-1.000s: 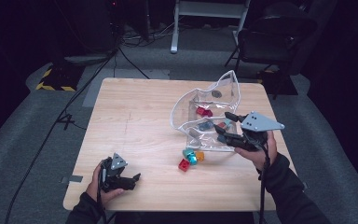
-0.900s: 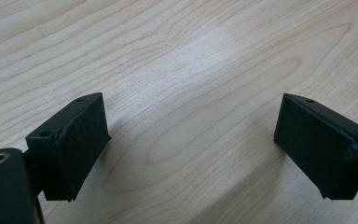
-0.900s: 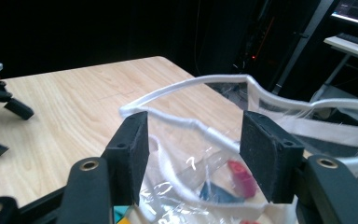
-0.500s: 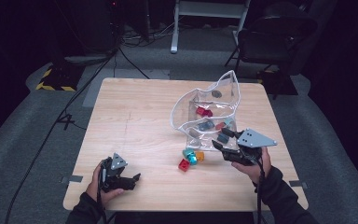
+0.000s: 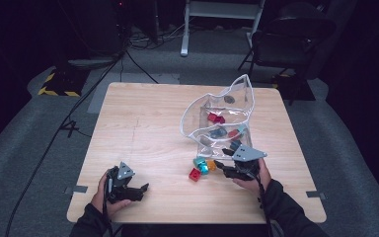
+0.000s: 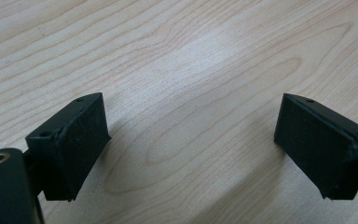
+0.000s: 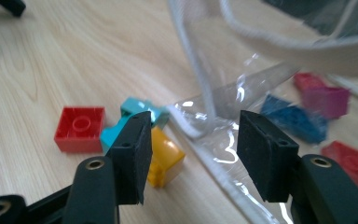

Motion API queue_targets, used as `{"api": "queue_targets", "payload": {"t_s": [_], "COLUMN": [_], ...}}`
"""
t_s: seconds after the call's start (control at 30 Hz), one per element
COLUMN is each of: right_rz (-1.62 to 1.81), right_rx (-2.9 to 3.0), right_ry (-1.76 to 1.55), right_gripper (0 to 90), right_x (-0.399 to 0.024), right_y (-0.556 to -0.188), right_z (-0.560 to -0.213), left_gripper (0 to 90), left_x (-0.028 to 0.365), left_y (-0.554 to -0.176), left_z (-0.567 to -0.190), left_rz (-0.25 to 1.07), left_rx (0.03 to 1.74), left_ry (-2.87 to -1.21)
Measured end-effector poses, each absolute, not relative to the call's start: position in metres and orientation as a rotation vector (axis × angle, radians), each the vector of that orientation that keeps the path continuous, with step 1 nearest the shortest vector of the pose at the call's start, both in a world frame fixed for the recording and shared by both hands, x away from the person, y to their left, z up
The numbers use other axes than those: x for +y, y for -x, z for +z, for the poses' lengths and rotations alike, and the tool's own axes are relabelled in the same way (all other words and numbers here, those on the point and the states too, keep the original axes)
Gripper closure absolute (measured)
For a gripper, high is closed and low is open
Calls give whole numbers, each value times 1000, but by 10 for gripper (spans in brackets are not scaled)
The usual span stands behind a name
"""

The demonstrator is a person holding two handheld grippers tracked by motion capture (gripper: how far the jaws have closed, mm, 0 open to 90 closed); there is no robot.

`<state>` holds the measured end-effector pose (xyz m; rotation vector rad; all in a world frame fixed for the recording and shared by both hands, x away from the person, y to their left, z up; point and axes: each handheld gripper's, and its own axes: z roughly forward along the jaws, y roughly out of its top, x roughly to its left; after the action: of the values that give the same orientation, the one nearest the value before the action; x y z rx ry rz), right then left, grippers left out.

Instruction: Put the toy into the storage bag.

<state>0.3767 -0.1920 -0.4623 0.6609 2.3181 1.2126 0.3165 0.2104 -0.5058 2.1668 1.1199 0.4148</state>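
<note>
Yellow block [image 7: 165,161] half hidden behind right claw [image 7: 193,156].

We read this as a lab or recording studio, dimly lit. A bare wooden table [image 5: 143,123] stands on grey carpet [image 5: 29,128]; cables [image 5: 74,113] trail over the floor, hazard tape [image 5: 56,91] marks one spot, and a black chair [image 5: 286,39] and a stand's white legs [image 5: 217,15] sit behind.

Square light-wood table [image 5: 143,128]. Lying on it: clear plastic pouch with white piping [image 5: 219,116], holding coloured blocks; just beside its mouth, red square brick [image 5: 194,174], teal block [image 5: 201,164], orange-yellow block [image 5: 211,164].
</note>
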Motion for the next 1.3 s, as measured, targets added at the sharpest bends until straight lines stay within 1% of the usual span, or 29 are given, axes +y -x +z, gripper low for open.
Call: {"api": "queue_targets", "payload": {"t_s": [0.13,0.33,0.53,0.57,0.63,0.8,1.0,1.3], "right_rz": [1169,1138,1103,1099,1100,1115,1132,1184], "right_rx": [2386,2435,2442,2445,2457,2463,2462,2432], "right_ry": [-641,-636,-643,-644,-641,-612,-598,-584], "right_gripper": [455,451,466,487,556,662,666,667], "right_x": [-185,-178,-172,-172,-172,-173,-180,-197], "right_y": [-380,-384,-389,-389,-389,-386,-382,-373], "right_z": [-476,-488,-497,-498,-500,-500,-496,-479], "left_gripper": [101,101,101,101,101,101,101,101], "left_x": [210,210,210,210,210,210,210,210], "left_y": [-317,-317,-317,-317,-317,-316,-316,-317], "left_z": [-506,-506,-506,-506,-506,-506,-506,-506], "left_rz": [414,415,414,414,414,414,414,415], "left_rx": [1120,1120,1120,1120,1120,1120,1120,1119], "left_ry": [-2166,-2166,-2167,-2167,-2166,-2166,-2167,-2167]}}
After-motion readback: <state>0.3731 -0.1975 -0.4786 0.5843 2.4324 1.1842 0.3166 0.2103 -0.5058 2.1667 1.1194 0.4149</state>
